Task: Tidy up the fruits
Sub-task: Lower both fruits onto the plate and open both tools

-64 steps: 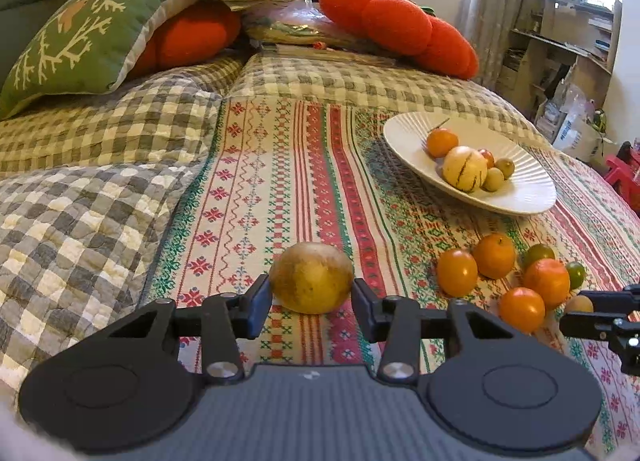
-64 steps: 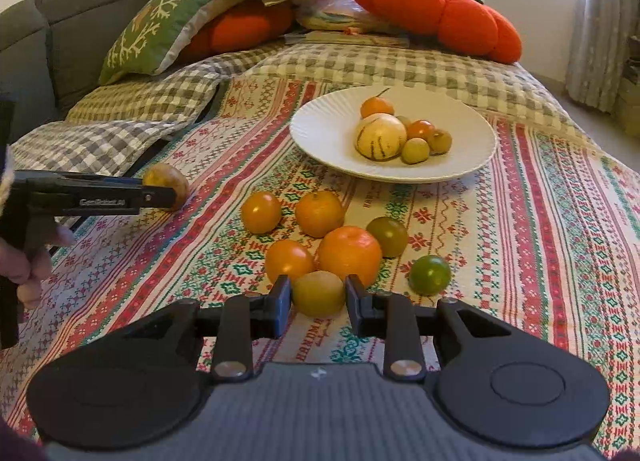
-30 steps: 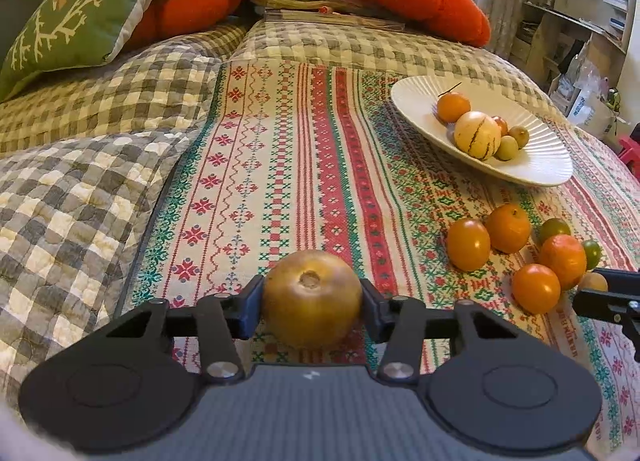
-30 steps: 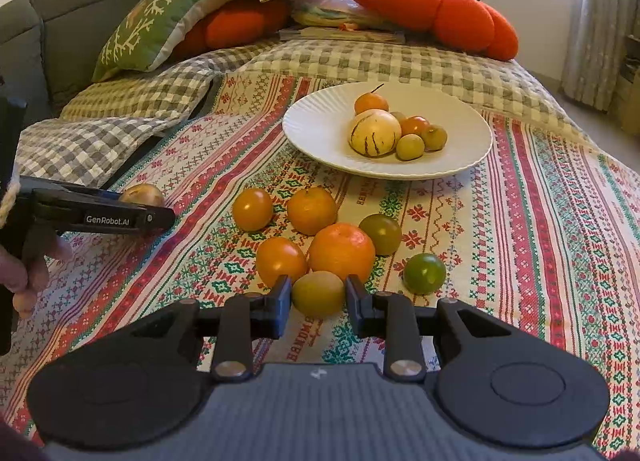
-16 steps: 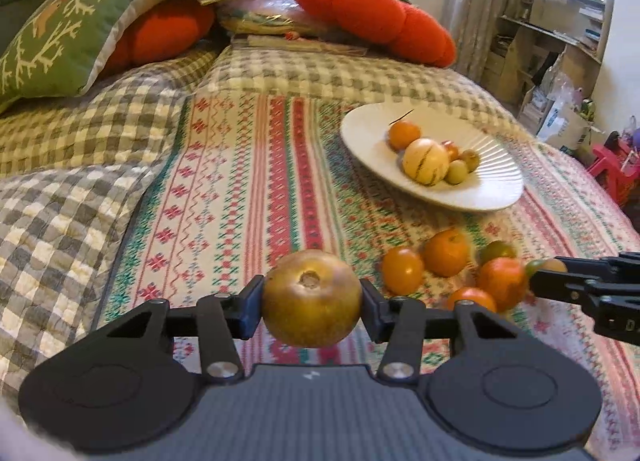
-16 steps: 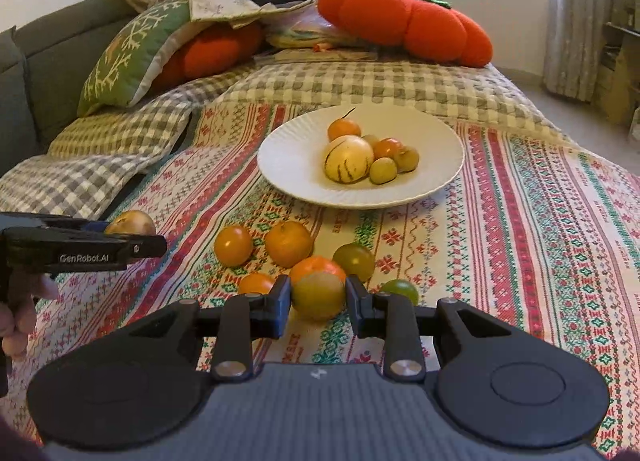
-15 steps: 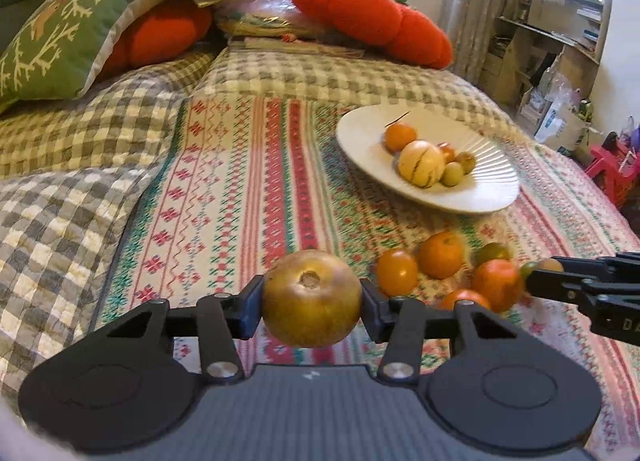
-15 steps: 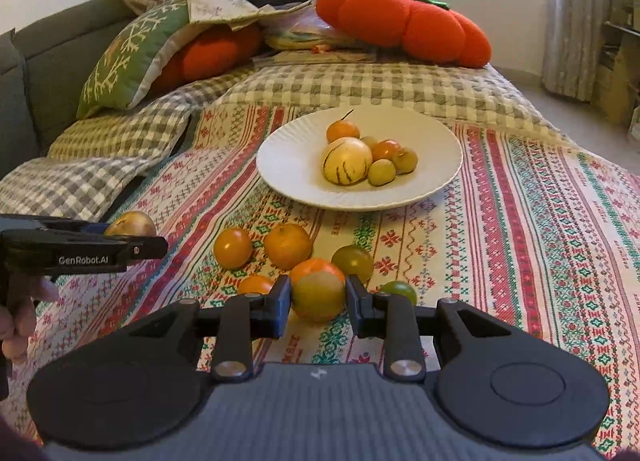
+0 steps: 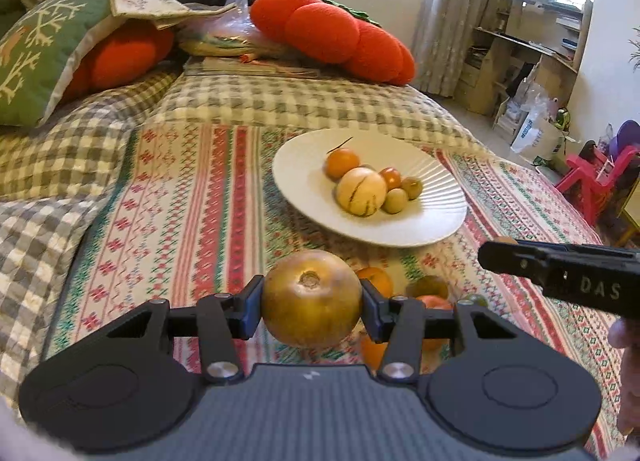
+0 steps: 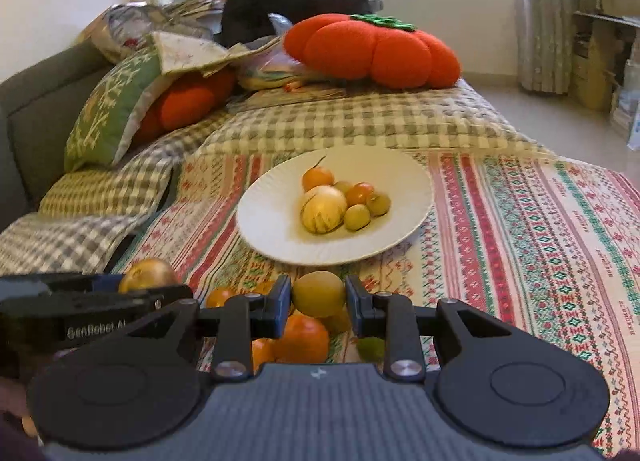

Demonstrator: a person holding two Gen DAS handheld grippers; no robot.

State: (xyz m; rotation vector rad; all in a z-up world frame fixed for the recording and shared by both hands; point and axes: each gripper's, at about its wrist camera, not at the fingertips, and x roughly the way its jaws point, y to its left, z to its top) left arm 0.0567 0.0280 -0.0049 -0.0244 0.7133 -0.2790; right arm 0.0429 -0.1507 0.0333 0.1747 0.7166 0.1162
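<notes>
My left gripper is pinching a big brown-gold fruit, pads pressed on both sides, stem dimple facing the cam. It's held clear above the patterned blanket. My right gripper is clamped on a smaller yellow-green fruit, also lifted off the cloth.

Ahead of both sits the white plate w/ a striped pale melon-like fruit, an orange one w/ a stem, and a few small fruits touching it. Below the held fruits – loose oranges and a green one on the blanket, partly hidden by the fingers.

From the left cam the right gripper's side shows at the far right edge; from the right cam the left one sits low left. Pumpkin cushion at the back – well apart from the plate.
</notes>
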